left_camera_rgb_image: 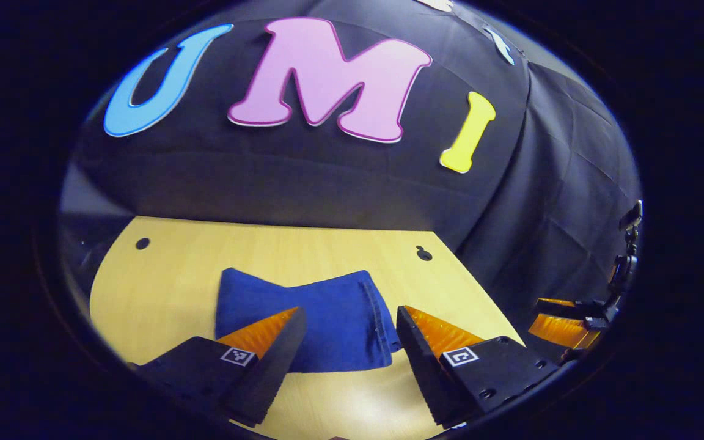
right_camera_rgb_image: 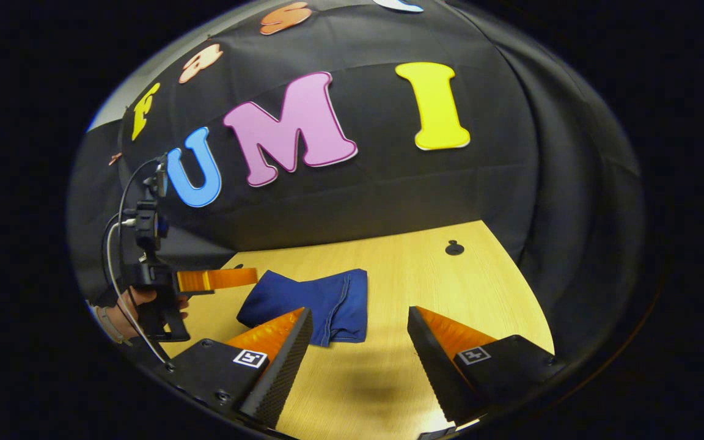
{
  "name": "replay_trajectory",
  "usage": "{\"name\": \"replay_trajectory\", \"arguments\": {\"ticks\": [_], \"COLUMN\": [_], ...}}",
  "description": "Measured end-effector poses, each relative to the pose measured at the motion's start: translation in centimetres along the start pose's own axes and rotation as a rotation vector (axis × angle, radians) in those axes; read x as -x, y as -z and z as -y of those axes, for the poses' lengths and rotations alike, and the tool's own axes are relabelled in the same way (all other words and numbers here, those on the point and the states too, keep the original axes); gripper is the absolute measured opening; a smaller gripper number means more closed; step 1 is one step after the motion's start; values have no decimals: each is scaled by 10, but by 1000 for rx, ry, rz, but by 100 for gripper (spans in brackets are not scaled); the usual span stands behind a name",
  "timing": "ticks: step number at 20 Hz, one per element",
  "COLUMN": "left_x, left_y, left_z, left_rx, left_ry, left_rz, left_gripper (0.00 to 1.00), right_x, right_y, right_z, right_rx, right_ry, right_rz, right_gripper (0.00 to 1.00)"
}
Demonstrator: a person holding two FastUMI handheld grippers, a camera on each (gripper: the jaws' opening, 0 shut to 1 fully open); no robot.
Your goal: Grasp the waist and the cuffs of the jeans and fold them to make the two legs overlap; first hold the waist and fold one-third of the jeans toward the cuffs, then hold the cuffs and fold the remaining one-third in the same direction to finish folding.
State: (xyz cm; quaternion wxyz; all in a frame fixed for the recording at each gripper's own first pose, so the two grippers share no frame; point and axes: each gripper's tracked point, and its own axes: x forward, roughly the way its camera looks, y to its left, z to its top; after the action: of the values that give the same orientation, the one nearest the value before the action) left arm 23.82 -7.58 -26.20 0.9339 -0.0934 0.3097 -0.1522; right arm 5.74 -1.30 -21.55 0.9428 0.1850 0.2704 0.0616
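Observation:
The blue jeans lie folded into a compact rectangle on the light wooden table. In the left gripper view my left gripper hovers open just in front of the folded bundle, with nothing between its fingers. In the right gripper view the same jeans lie ahead and to the left of my right gripper, which is open and holds nothing. The left gripper also appears at the left of the right gripper view, held by a hand. The right gripper appears at the right edge of the left gripper view.
Black cloth walls close in behind and to the right of the table. Two dark round holes sit near the table's far edge. A cable loops from the left gripper's body. Bare wood lies right of the jeans.

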Motion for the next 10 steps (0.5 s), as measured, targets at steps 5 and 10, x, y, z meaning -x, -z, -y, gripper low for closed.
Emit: {"name": "replay_trajectory", "arguments": {"ticks": [5,10], "left_x": [133,247], "left_y": [19,26], "left_z": [-49,-32], "left_rx": [10,-81], "left_ry": [-122,-171], "left_rz": [129,238], "left_gripper": [95,95], "right_x": [35,100], "right_y": [-11,-25], "right_z": [-65,-142], "right_rx": [93,178], "right_ry": [-33,-69], "right_rz": [73,183], "right_gripper": [96,96]}}
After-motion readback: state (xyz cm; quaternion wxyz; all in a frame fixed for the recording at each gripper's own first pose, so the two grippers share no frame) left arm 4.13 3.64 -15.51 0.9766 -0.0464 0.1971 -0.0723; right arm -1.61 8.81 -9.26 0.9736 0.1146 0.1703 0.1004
